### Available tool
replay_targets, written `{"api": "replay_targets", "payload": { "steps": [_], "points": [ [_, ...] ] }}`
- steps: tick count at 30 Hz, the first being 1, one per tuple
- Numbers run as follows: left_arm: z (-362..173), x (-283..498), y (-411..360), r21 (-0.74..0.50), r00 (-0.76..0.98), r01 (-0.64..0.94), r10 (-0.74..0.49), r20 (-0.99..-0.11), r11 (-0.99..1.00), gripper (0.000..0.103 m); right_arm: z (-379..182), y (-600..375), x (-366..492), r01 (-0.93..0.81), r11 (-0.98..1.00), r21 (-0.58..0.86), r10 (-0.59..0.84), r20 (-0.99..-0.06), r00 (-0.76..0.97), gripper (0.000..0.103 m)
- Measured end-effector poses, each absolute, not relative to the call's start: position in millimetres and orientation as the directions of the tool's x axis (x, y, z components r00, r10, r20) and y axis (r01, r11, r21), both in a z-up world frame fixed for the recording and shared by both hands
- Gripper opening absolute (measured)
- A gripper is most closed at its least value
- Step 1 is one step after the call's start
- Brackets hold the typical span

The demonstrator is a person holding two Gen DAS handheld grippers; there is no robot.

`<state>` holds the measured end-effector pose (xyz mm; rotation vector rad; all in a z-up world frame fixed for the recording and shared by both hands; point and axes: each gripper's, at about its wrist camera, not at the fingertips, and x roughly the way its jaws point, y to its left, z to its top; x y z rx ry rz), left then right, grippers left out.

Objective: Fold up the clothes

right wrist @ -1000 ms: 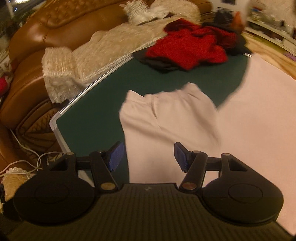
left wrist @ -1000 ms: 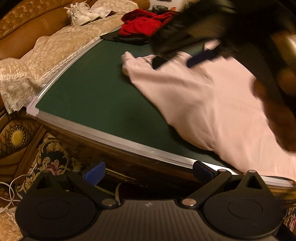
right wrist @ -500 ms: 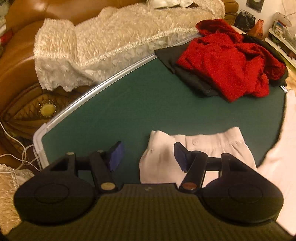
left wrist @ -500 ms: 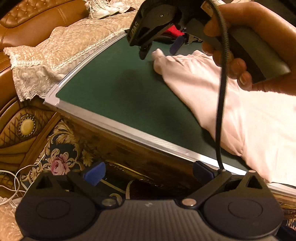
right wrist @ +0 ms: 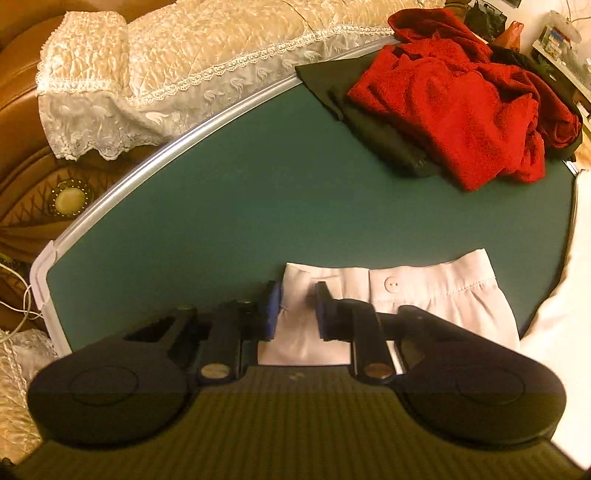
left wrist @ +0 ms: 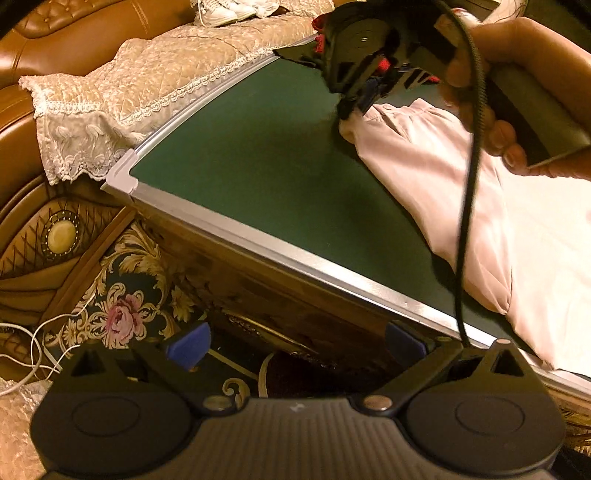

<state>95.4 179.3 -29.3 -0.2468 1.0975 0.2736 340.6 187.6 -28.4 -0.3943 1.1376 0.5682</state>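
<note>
Pale pink trousers (right wrist: 436, 295) lie flat on the green table (right wrist: 258, 206), waistband and button toward the far side. My right gripper (right wrist: 298, 312) is at the waistband's left corner, its fingers drawn close with cloth pinched between them. In the left wrist view the same gripper (left wrist: 352, 107), held by a hand (left wrist: 517, 85), touches that corner of the trousers (left wrist: 443, 173). The left gripper (left wrist: 295, 343) hangs wide open with nothing in it, below and in front of the table's near edge (left wrist: 295, 258).
A red garment (right wrist: 461, 96) lies on a black one (right wrist: 369, 118) at the table's far right. A leather sofa with a lace cover (right wrist: 166, 62) runs along the left, white sneakers (left wrist: 221, 11) on it. Cables (left wrist: 33, 347) trail over the floor.
The right gripper came down onto the waistband's left corner and its fingers narrowed from wide open to close together on the cloth. The left gripper stays open off the table's edge.
</note>
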Motion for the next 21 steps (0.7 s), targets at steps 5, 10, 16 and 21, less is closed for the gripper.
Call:
{"api": "replay_targets", "payload": {
  "steps": [5,10,16,21],
  "points": [
    [-28.0,102.1,173.6,-0.07,0.461,-0.297,0.079,-0.884,0.952,0.103,-14.3,162.5,342.1,-0.588,0.809,0.017,0.258,-0.908,0.329,0.008],
    [-25.5,113.4,150.3,-0.095,0.492,-0.205,0.019,-0.871,0.974,0.103,7.4,105.0,350.9,-0.525,0.843,0.119,0.335,-0.879,0.338,0.008],
    [-22.4,127.0,122.3,-0.122,0.52,-0.092,-0.056,-0.852,0.988,0.103,37.8,31.9,360.4,-0.447,0.865,0.228,0.415,-0.827,0.381,0.008],
    [-24.8,140.8,97.5,-0.125,0.534,-0.005,-0.103,-0.839,0.992,0.103,63.9,-20.0,365.2,-0.383,0.874,0.299,0.455,-0.782,0.427,0.008]
  ]
}}
